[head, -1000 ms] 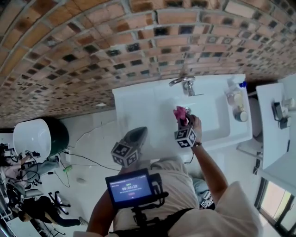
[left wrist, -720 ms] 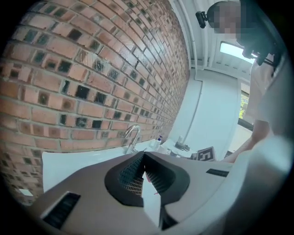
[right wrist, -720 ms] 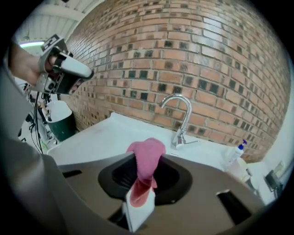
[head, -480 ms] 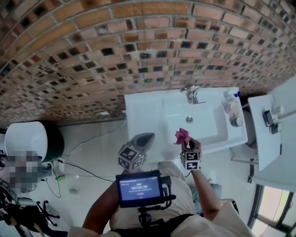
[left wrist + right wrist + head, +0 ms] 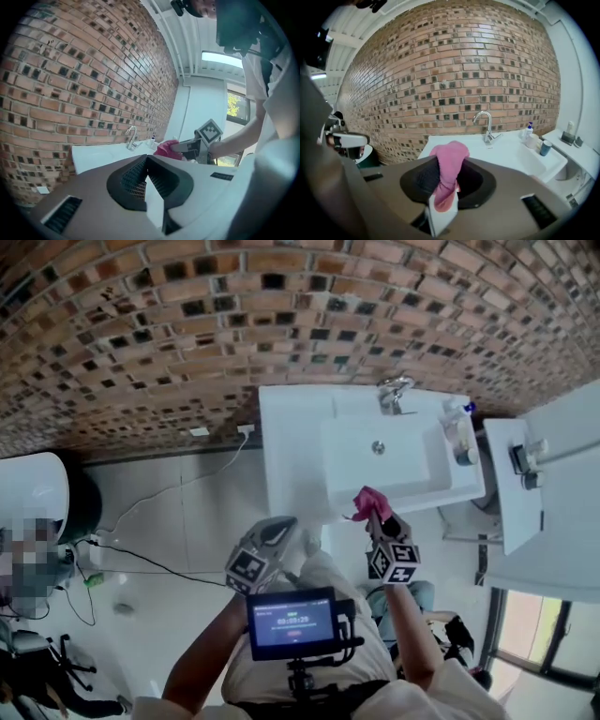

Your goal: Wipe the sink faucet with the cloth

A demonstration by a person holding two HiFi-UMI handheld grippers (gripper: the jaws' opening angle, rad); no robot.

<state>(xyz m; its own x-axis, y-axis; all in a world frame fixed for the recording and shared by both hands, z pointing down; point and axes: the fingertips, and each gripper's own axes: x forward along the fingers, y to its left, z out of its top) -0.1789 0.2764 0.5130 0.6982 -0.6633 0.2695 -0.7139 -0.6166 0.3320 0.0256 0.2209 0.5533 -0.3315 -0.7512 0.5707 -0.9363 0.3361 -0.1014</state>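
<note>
Head view: The person stands before the white sink [image 5: 291, 456], both forearms bent forward from the body. The right gripper [image 5: 377, 519] is held up at the sink's near rim, with the pink cloth [image 5: 367, 502] bunched at its tip. The faucet [image 5: 394, 394] stands at the far rim against the brick wall [image 5: 187, 334], well apart from the cloth. The left gripper [image 5: 277, 532] is held lower, just off the sink's near left corner and over the floor [image 5: 169, 512]. A small screen [image 5: 292, 622] sits at the person's chest between the two arms.

Left gripper view: The left gripper [image 5: 148, 161] has its jaws pressed together with nothing between them. It points across toward the sink [image 5: 98, 152] and faucet [image 5: 131, 137]. The right gripper [image 5: 187, 147] is level beyond it, the cloth [image 5: 164, 149] at its front and the person's forearm stretched out behind.

Right gripper view: The right gripper [image 5: 444, 187] has its jaws pinching the cloth [image 5: 450, 159], which stands up in a fold above the tips and hangs down between them. It is aimed at the sink [image 5: 506, 154]. The faucet [image 5: 486, 124] is ahead and to the right, not touched. A bottle [image 5: 528, 131] stands near the sink's right end.
</note>
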